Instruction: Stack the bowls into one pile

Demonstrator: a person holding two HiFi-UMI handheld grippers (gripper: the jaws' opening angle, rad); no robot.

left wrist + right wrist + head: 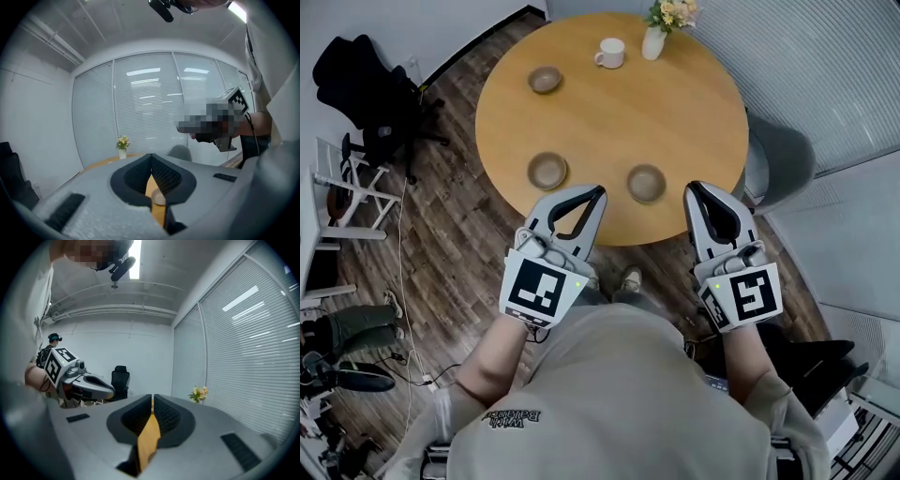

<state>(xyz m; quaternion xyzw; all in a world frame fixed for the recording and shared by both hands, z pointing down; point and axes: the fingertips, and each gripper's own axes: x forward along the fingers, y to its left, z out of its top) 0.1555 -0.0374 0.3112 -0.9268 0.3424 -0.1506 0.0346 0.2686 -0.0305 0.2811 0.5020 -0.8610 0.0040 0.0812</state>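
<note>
Your left hand-held gripper (598, 192) and right hand-held gripper (692, 188) are both closed and empty. A small brown ceramic bowl (646, 183) sits on the round wooden table (694, 103) between their tips (either could reach it). A second brown bowl (548, 170) lies just ahead-left of the left one.

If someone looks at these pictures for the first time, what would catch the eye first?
A round wooden table fills the head view, with three bowls lying apart on it, one far back and two near the front edge. A mug and a vase of flowers stand at its far edge. At the near edge, the left tool and right tool are both shut and empty.
</note>
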